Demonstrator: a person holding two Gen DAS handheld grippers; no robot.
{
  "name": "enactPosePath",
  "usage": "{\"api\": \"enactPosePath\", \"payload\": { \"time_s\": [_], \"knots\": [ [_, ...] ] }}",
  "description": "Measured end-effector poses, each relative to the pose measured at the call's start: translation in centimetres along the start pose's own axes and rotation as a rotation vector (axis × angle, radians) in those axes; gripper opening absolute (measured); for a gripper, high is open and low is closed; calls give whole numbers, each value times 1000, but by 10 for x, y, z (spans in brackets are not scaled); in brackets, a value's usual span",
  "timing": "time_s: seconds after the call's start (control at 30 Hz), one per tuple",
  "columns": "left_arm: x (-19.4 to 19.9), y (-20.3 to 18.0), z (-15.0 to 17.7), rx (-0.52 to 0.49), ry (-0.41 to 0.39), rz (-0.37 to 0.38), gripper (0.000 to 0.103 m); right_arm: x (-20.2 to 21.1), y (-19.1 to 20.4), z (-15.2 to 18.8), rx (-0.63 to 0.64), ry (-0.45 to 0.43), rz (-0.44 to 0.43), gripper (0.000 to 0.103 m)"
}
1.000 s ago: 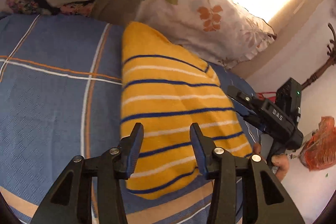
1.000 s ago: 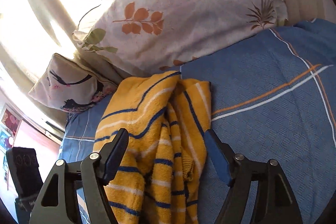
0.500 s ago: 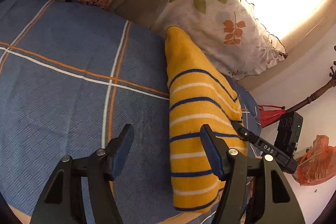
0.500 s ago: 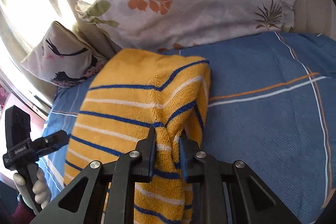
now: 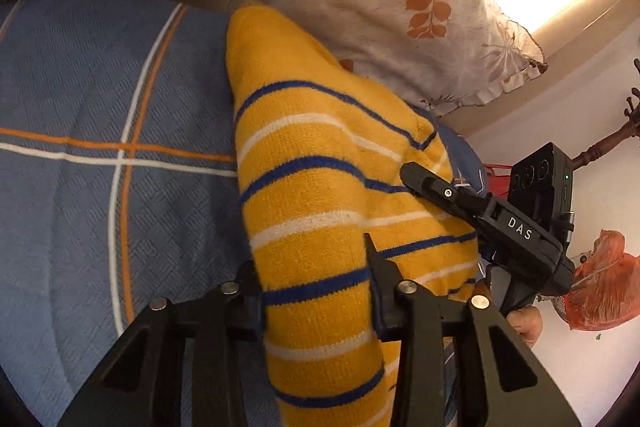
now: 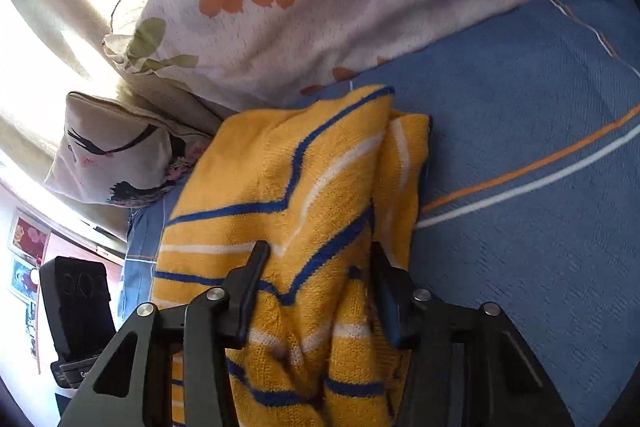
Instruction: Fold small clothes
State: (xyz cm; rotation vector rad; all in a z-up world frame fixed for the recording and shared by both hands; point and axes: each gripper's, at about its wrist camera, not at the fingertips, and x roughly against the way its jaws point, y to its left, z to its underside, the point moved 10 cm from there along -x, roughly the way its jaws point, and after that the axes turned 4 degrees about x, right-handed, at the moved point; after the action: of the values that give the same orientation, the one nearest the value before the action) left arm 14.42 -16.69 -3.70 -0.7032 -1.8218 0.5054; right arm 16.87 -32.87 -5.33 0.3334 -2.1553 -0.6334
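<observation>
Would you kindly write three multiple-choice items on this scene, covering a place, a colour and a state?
1. Where does the sweater lie?
A. on the blue bedspread
B. on a chair
C. on the floor

2. Which stripe colours cross the yellow knit?
A. red and green
B. blue and white
C. black only

3. How do the left tool and right tool stand?
A. both clear of the cloth
B. both open with sweater between their fingers
C. both shut, empty

Answers: A, the bedspread shows around it; B, blue and white bands show; B, knit fills both gaps.
</observation>
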Motion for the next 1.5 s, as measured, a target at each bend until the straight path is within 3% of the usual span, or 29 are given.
{"api": "enactPosePath", "payload": {
  "time_s": [0.1, 0.2, 0.27, 0.33, 0.43, 0.53, 0.6, 0.63, 0.67, 0.8, 0.87, 0.93, 1.0, 1.1, 1.17, 1.27, 1.37, 1.5],
  "knots": [
    [35, -2, -16, -31, -84, -44, 36, 15, 36, -8, 79, -40, -73, 38],
    [53, 7, -21, -31, -97, -90, 44, 22, 56, -11, 119, -79, -110, 38],
    [51, 26, -14, -25, -75, -176, 49, 11, 51, -5, 109, -53, -77, 42],
    [47, 50, 0, -20, -37, -264, 49, -4, 33, 4, 83, -19, 31, 46],
    [59, 64, 22, 14, -18, -201, 50, 6, 29, 8, 40, -55, 29, 48],
    [72, 66, 38, 0, -44, -186, 49, 41, 53, -6, 127, -176, 88, 50],
    [71, 66, 49, 9, -41, -171, 49, 52, 83, -13, 183, -202, 37, 54],
    [70, 67, 55, 21, -32, -160, 49, 50, 99, -12, 202, -194, -12, 64],
    [67, 66, 60, 33, -27, -146, 49, 43, 116, -10, 215, -166, -78, 66],
    [80, 63, 76, 32, -65, -135, 49, -19, 177, 15, 190, 46, -340, 66],
    [95, 61, 83, 15, -97, -140, 49, -60, 191, 28, 194, 168, -390, 66],
    [109, 60, 87, -5, -131, -158, 49, -98, 184, 24, 173, 207, -323, 61],
    [124, 62, 91, -16, -162, -176, 49, -119, 177, 8, 122, 202, -316, 58],
    [138, 65, 96, -1, -179, -165, 51, -124, 172, -23, 51, 140, -317, 58],
    [143, 68, 99, 12, -182, -152, 51, -116, 168, -37, 32, 97, -305, 60],
    [142, 68, 94, 24, -199, -149, 51, -89, 153, -41, -18, 60, -359, 63],
    [149, 74, 97, 35, -210, -149, 51, -60, 112, -37, -102, 19, -377, 63],
    [153, 77, 98, 41, -238, -166, 53, -14, 27, -28, -238, -55, -262, 63]
  ]
}}
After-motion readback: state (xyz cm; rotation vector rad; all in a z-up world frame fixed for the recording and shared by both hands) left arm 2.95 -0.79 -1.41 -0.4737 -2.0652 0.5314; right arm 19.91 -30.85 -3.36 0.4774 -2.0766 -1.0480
